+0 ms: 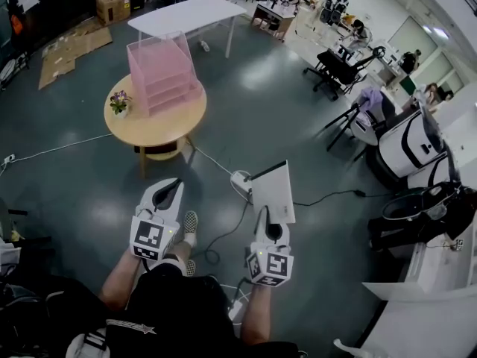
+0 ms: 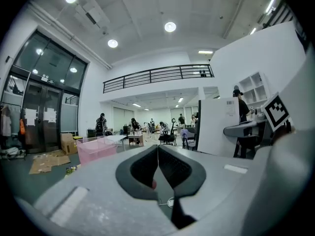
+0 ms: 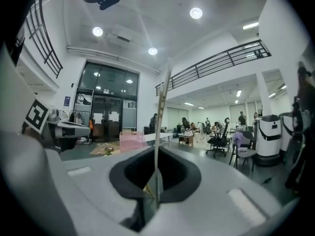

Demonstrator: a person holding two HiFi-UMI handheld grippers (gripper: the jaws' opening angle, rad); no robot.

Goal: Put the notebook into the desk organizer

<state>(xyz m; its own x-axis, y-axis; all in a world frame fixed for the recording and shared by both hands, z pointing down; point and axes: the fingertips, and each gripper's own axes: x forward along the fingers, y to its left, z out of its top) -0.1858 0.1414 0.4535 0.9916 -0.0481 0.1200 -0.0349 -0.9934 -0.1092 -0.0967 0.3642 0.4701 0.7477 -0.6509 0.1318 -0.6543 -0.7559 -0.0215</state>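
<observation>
Right tool (image 1: 270,227) clamps the notebook (image 1: 273,192) (left tool (image 1: 174,185) closed, empty).

Floor: smooth dark grey-blue (image 1: 298,133), black cables (image 1: 328,195) trailing across it.
Ceiling: white, round recessed lights (image 2: 170,26).
Walls: white; tall glass doors (image 2: 42,122); black-railed balcony (image 2: 157,74).
Furniture: round wooden surface (image 1: 149,134), white table (image 1: 186,13), black office chair (image 1: 335,69).
Clutter: flattened cardboard (image 1: 71,51).
</observation>
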